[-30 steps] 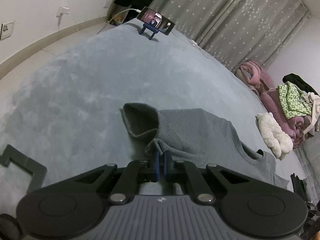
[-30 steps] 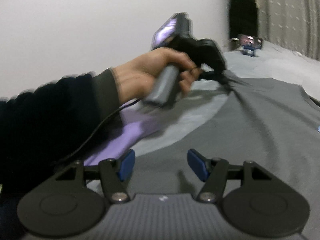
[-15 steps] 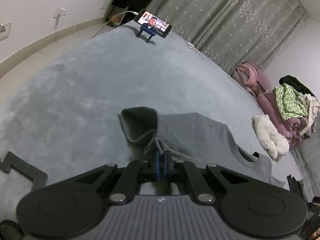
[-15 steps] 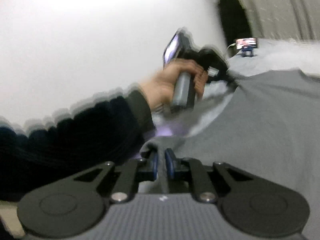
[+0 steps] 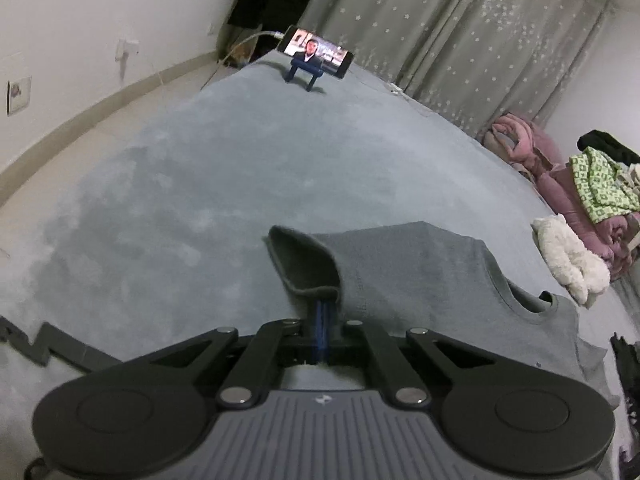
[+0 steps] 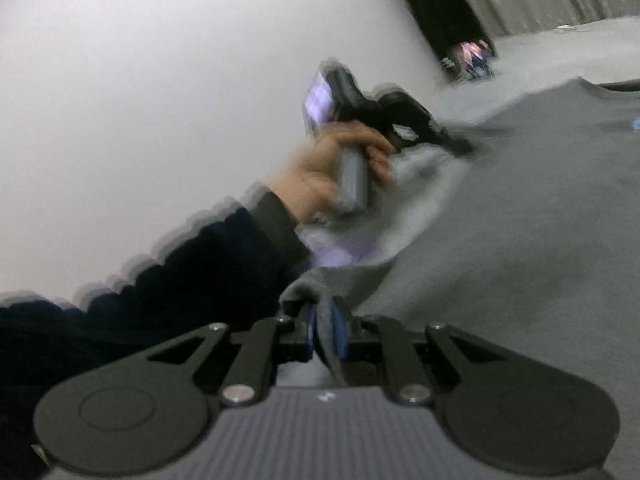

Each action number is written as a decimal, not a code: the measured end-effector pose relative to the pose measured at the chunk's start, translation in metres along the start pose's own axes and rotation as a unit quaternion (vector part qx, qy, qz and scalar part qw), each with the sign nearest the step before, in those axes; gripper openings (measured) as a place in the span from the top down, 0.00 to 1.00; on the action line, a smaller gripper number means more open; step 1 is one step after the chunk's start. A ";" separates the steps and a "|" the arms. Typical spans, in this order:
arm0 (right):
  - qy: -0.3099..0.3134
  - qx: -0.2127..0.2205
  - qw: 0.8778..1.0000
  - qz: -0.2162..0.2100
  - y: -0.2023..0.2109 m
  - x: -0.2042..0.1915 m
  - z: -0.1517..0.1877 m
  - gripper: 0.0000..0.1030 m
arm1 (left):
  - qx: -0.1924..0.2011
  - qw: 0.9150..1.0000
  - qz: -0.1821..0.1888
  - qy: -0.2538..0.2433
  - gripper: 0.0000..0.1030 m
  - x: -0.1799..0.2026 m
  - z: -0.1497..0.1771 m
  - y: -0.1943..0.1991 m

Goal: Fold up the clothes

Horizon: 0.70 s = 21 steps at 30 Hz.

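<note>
- While a phone [image 5: 318,53] plays on its stand at the far edge of the grey blanket [image 5: 240,168], the left gripper [image 5: 323,312] pinches a sleeve cuff of the grey sweatshirt [image 5: 420,276], jaws closed on it.
- Further right, the sweatshirt lies spread on the blanket.
- Right gripper [image 6: 325,330] clamps the sweatshirt's edge, jaws shut on the fabric.
- Pink bedding [image 5: 532,152] sits piled at far right.

**Dim, flat indoor light; right wrist view badly smeared**

Left wrist view: sharp enough, soft even light, cool grey cast, only faint shadows. Strong fisheye bend at the edges, dark vignette in the corners. The lit phone screen [image 5: 318,53] is the brightest spot.

Right wrist view: heavy motion blur. The hand [image 6: 320,176] and dark sleeve [image 6: 200,280] show jagged ghosted outlines. The white wall [image 6: 160,100] looks washed out.
</note>
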State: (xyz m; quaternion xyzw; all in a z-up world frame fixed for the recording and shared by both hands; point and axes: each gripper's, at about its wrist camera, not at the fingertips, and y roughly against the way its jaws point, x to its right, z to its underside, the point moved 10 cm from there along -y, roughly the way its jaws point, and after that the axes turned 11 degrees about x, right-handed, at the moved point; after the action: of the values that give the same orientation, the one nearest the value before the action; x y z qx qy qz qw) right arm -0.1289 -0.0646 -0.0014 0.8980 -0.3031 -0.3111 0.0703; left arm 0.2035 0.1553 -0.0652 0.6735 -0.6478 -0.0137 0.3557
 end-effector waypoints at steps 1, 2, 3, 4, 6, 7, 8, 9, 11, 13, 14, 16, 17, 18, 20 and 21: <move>0.006 -0.013 1.000 0.005 -0.004 0.000 0.005 0.80 | -0.004 1.000 0.003 0.001 1.00 0.001 0.001 0.000; 0.005 -0.021 1.000 -0.006 -0.007 -0.004 0.008 0.74 | -0.007 1.000 0.005 0.000 1.00 0.002 0.002 0.000; 0.010 -0.027 0.999 -0.015 -0.009 -0.009 0.011 0.62 | -0.009 1.000 0.004 -0.001 1.00 0.003 0.002 0.001; 0.021 -0.029 0.999 -0.021 -0.009 -0.014 0.012 0.57 | -0.010 1.000 0.004 0.000 1.00 0.004 0.002 0.002; 0.043 -0.032 0.998 -0.032 -0.008 -0.024 0.015 0.56 | -0.012 1.000 0.006 0.006 1.00 0.005 0.000 0.006; 0.053 -0.031 0.998 -0.033 -0.007 -0.028 0.014 0.55 | -0.012 1.000 0.007 0.010 1.00 0.007 0.000 0.008; 0.059 -0.024 0.998 -0.026 -0.004 -0.028 0.011 0.54 | -0.012 1.000 0.009 0.013 1.00 0.008 -0.001 0.010; 0.063 -0.016 0.998 -0.016 0.001 -0.027 0.007 0.52 | -0.012 1.000 0.012 0.015 1.00 0.010 -0.001 0.013; 0.062 0.000 0.998 0.027 0.015 -0.012 -0.002 0.50 | -0.014 1.000 0.013 0.013 1.00 0.015 -0.001 0.017; 0.059 0.014 0.994 0.086 0.037 0.011 -0.007 0.50 | -0.020 1.000 0.017 0.016 1.00 0.022 0.002 0.023; 0.055 0.021 0.992 0.114 0.053 0.024 -0.008 0.50 | -0.025 0.999 0.023 0.020 1.00 0.026 0.004 0.027; 0.046 0.034 0.984 0.168 0.083 0.047 -0.008 0.50 | -0.037 0.998 0.034 0.027 1.00 0.037 0.010 0.034; 0.042 0.041 0.979 0.194 0.097 0.058 -0.009 0.50 | -0.042 0.998 0.038 0.029 1.00 0.043 0.014 0.039; 0.036 0.048 0.974 0.217 0.111 0.068 -0.009 0.50 | -0.048 0.998 0.041 0.029 1.00 0.048 0.019 0.043; 0.016 0.064 0.963 0.262 0.142 0.088 -0.006 0.50 | -0.058 0.997 0.046 0.023 1.00 0.057 0.030 0.052; 0.008 0.068 0.957 0.282 0.157 0.096 -0.004 0.50 | -0.063 0.997 0.048 0.020 1.00 0.062 0.036 0.057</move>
State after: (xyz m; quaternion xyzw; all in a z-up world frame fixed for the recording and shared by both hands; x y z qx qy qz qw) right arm -0.1451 -0.2482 0.0019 0.7814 -0.5636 -0.2501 0.0960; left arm 0.1469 0.0894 -0.0367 0.6179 -0.6703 -0.0241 0.4103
